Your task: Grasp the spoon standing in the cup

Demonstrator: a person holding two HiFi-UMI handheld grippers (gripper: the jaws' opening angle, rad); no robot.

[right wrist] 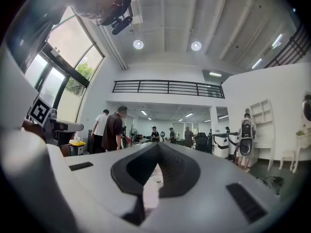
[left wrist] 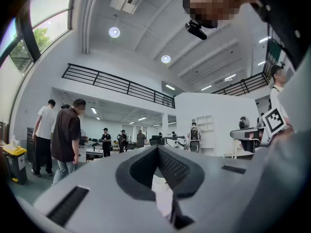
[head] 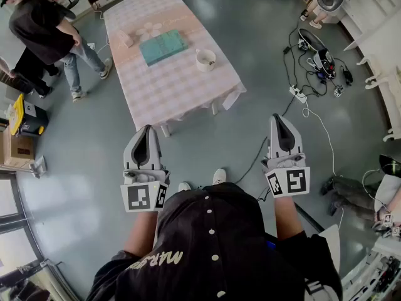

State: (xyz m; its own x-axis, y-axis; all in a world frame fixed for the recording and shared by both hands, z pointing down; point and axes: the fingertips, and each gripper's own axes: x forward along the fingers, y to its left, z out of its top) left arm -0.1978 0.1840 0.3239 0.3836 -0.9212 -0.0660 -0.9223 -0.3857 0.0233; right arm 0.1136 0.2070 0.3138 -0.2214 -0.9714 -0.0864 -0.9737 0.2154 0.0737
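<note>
A white cup [head: 205, 59] with a spoon in it stands on the checked tablecloth of a table [head: 182, 86] far ahead, near the table's right edge. My left gripper [head: 146, 132] and my right gripper [head: 281, 120] are held side by side over the grey floor, well short of the table. Both point forward with their jaws closed together and nothing between them. In the left gripper view and the right gripper view the jaws meet at a tip and the cup is not seen.
On the table lie a teal book [head: 163, 47] and small pale objects [head: 127, 39]. A person [head: 44, 30] stands at the table's left. Cables and a power strip [head: 299, 95] lie on the floor to the right. A yellow-lidded box [head: 25, 115] stands at the left.
</note>
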